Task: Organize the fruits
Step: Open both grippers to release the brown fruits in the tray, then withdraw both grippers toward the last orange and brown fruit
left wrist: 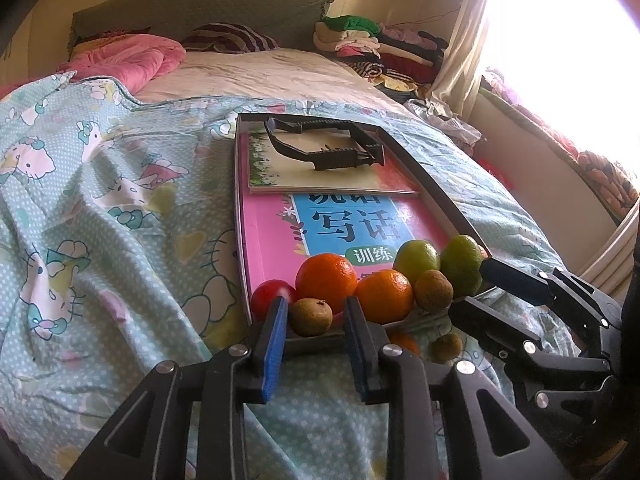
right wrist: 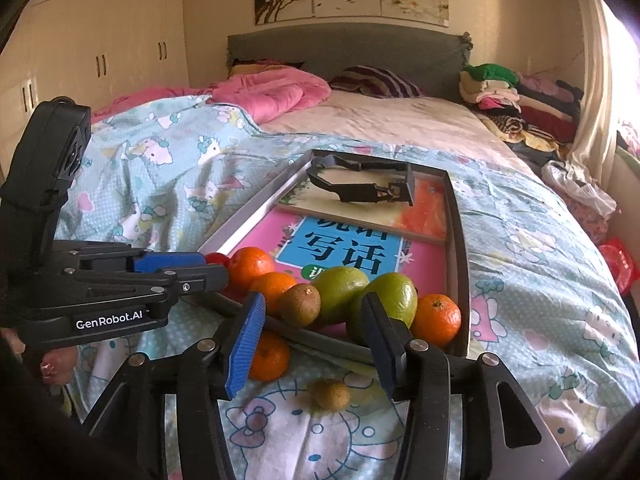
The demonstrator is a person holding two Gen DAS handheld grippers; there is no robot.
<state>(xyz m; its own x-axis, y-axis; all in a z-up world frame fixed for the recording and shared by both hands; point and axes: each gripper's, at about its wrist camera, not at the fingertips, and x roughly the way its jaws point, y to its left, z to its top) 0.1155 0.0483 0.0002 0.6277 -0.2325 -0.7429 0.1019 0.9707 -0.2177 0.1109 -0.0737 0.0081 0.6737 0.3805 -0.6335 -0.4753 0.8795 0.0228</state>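
Observation:
A metal tray (left wrist: 436,196) (right wrist: 460,240) lies on the bed and holds books and fruit at its near end: oranges (left wrist: 326,278) (right wrist: 250,266), two green fruits (left wrist: 416,258) (right wrist: 392,294), brown kiwis (left wrist: 311,316) (right wrist: 300,304) and a red fruit (left wrist: 272,296). An orange (right wrist: 270,356) and a small brown fruit (right wrist: 331,394) lie on the blanket in front of the tray. My left gripper (left wrist: 316,324) is open, its fingers either side of a kiwi at the tray's near edge. My right gripper (right wrist: 312,332) is open and empty above the loose fruit.
A black plastic frame (left wrist: 324,142) (right wrist: 362,184) rests on the books at the tray's far end. The Hello Kitty blanket (left wrist: 100,220) covers the bed. Pink quilt (right wrist: 264,96) and stacked clothes (right wrist: 516,96) lie at the head. A window is at the right.

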